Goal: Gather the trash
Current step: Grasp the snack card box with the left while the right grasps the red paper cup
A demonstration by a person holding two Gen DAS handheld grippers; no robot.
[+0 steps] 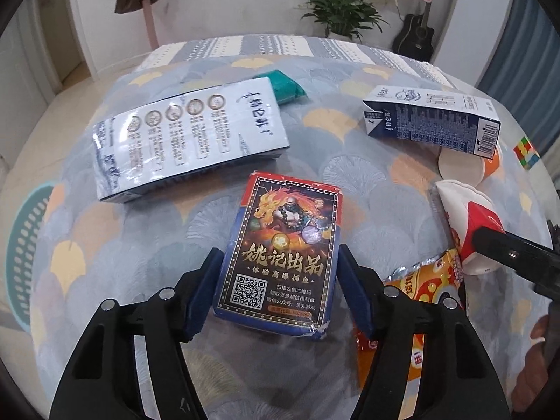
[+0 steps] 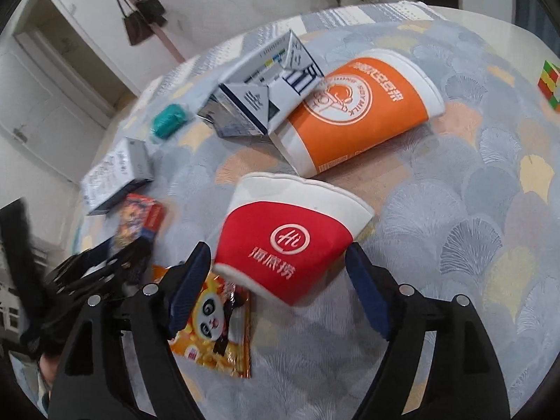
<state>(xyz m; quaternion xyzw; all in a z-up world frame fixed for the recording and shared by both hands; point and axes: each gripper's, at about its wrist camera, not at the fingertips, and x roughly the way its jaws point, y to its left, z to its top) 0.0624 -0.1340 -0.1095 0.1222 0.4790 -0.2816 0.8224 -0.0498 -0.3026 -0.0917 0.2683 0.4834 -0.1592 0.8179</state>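
A playing-card box [image 1: 280, 255] with a dragon print lies flat on the patterned tablecloth [image 1: 367, 161]. My left gripper [image 1: 280, 280] is down around its near half, and both blue pads sit against its long sides. A red paper cup [image 2: 290, 238] lies on its side between the fingers of my right gripper [image 2: 280, 269]. Those jaws stand wide, with a thin gap at the left pad. An orange panda snack wrapper [image 2: 217, 322] lies flat under the right gripper's left finger. The same red cup [image 1: 476, 217] shows at the right of the left wrist view.
An orange paper cup [image 2: 360, 112] lies on its side behind the red one, a blue-white milk carton [image 2: 259, 94] leaning on it. A large white carton pack [image 1: 189, 140], a green pouch [image 1: 287, 85] and a puzzle cube [image 2: 549, 84] lie further off. A teal basket [image 1: 24, 245] stands beside the table.
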